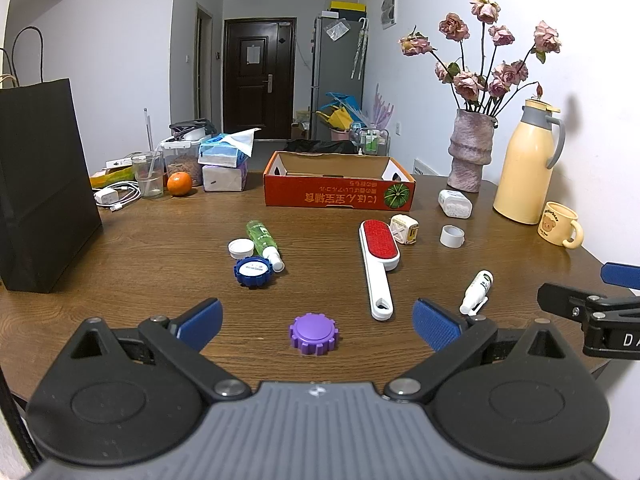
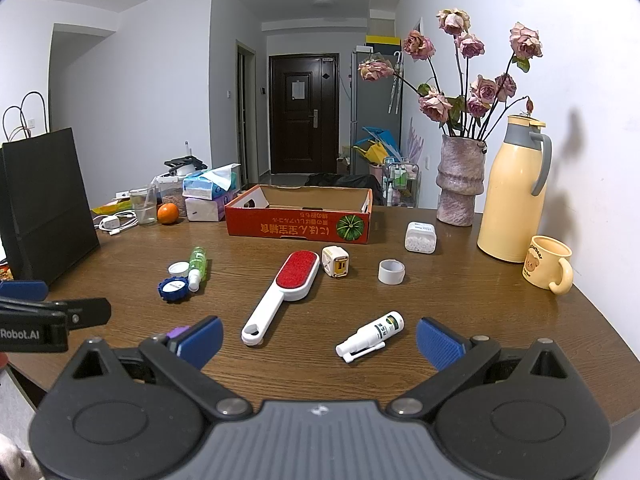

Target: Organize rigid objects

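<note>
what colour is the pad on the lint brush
Red, on a white lint brush; clearest in the right wrist view.

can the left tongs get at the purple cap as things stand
Probably yes. The left tongs are open, and the purple cap lies on bare table right between and just ahead of the fingers. Nothing stands in between; the lint brush lies off to the right, apart from it.

Black paper bag (image 1: 44, 184), orange (image 1: 179, 183), thermos (image 1: 528, 164), probably dried roses (image 1: 480, 44).
</note>
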### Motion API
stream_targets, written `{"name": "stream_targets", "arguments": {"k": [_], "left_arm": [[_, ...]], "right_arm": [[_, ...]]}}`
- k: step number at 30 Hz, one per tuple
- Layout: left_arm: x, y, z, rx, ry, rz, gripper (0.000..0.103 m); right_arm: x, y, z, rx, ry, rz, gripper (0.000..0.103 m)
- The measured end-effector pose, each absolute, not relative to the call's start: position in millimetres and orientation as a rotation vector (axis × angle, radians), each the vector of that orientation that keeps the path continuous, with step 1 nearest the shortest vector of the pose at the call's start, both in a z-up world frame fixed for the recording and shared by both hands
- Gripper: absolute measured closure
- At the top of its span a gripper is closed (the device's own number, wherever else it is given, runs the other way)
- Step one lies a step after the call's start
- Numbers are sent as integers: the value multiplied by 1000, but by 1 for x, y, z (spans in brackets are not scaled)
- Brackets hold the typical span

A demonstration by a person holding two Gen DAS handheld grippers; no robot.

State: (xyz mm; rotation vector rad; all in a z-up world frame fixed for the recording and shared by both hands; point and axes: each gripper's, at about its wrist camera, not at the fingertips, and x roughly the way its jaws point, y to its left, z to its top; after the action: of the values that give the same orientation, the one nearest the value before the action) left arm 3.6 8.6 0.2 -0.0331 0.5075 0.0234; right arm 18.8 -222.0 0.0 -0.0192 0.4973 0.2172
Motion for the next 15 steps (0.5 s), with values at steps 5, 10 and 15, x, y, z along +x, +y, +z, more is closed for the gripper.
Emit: {"name": "stream_targets", "arguments": {"k": [5,10,15], "left_arm": [[4,9,0,-33,507,24,0],[4,9,0,-34,507,23,0],[4,9,0,-34,507,23,0]], "right_arm": [[19,-222,2,-21,497,216,0],[19,-222,2,-22,496,216,0],[19,-221,1,-22,496,216,0]]}}
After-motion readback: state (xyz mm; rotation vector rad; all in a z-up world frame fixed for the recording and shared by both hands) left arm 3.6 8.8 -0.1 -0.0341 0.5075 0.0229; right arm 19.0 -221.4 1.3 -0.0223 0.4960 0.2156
